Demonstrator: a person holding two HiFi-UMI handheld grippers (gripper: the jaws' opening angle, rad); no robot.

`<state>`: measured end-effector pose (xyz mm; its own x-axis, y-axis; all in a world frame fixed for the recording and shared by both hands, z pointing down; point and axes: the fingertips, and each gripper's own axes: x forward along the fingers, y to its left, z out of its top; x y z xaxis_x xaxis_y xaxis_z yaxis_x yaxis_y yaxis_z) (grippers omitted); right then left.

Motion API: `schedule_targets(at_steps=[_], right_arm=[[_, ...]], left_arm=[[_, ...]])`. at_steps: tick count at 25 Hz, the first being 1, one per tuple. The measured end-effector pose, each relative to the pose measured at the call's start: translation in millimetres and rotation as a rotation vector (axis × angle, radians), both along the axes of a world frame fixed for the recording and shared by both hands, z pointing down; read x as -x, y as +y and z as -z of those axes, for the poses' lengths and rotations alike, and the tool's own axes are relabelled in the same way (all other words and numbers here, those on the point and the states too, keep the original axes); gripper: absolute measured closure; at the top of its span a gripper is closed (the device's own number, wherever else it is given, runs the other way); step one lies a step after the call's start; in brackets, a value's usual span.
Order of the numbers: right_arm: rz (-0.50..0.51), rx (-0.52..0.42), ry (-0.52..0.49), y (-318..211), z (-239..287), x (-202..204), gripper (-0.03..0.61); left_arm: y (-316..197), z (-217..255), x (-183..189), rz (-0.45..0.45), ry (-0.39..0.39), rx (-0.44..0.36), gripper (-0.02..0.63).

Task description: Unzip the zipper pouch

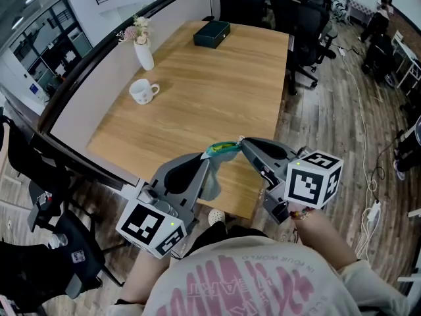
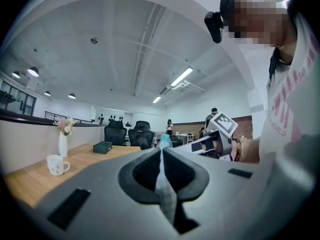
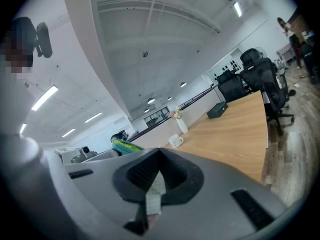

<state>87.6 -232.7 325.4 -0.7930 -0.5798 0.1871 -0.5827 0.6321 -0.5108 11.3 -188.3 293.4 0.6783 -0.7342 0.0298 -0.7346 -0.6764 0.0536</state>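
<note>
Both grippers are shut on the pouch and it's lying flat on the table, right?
Not flat on the table. The head view shows the pouch hanging in the air between the left gripper and the right gripper, by the table's near edge. Both are shut on it.

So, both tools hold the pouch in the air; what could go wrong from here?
1. The left tool pinches only a thin fold of the pouch; a pull may slip it out.
2. The right tool grips just a small pale tab, which could slide free.
3. The pouch hangs by the table edge, so if dropped it may fall to the floor.
</note>
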Motion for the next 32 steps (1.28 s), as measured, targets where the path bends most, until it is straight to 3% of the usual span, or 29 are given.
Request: schedule_targets(at_steps=[7, 22, 32], right_arm=[[-0.010, 0.016, -0.018, -1, -2, -5, 0.583], [-0.084, 0.053, -0.009, -4, -15, -28, 0.583], [-0.105, 0.060, -0.012, 1, -17, -37, 0.583]], left_arm=[[1, 1, -3, 0.004, -0.009, -0.013, 0.604], [5, 9, -1, 0.004, 0.063, -0.014, 0.604], [10, 15, 2, 0.015, 0.066, -0.028, 0.604]])
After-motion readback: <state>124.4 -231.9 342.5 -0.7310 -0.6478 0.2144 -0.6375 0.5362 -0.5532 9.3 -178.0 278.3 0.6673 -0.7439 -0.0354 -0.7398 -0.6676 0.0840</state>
